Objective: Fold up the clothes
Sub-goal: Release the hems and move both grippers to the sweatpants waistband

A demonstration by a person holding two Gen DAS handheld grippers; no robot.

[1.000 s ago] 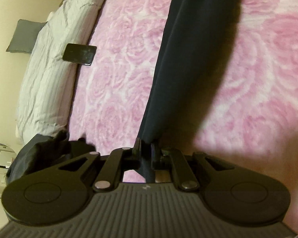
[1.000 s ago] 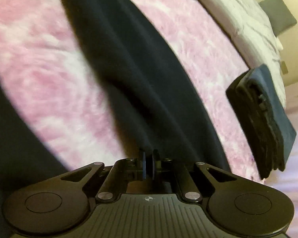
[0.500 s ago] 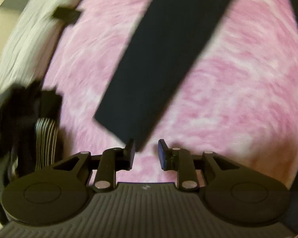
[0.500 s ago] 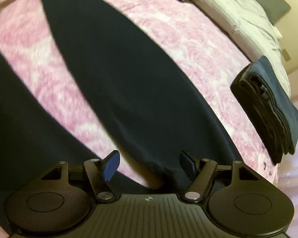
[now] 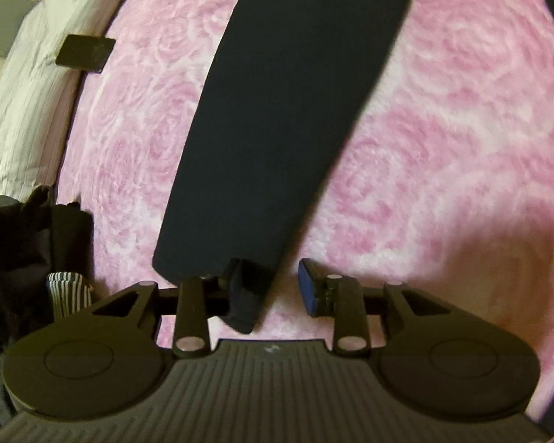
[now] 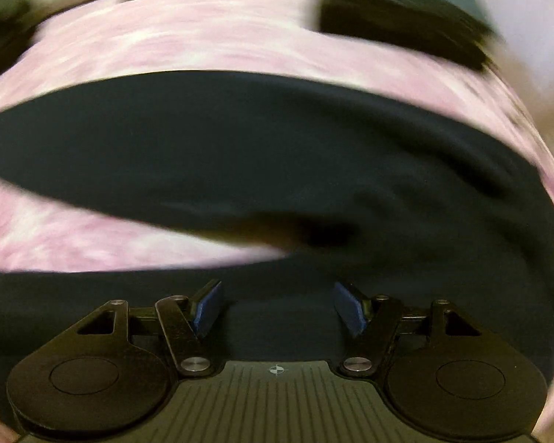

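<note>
Both your grippers, left (image 5: 273, 288) & right (image 6: 277, 308), have jaws open, holding nothing. The dark trousers (image 5: 288, 110) lie flat on the pink bed blanket (image 5: 443, 140); 1 leg hem drapes against your left jaw.

The left wrist view sits low behind its tool (image 5: 273, 288) and looks along the pink rose-patterned blanket (image 5: 443, 118) up a dark trouser leg (image 5: 277, 118), close to its hem, toward the grey bedding (image 5: 29, 85) far left. The right wrist view, smeared by motion blur, looks from just above the dark trousers (image 6: 240, 147) over its tool (image 6: 277, 306) across the same blanket (image 6: 203, 48). Both share trousers and blanket.
</note>
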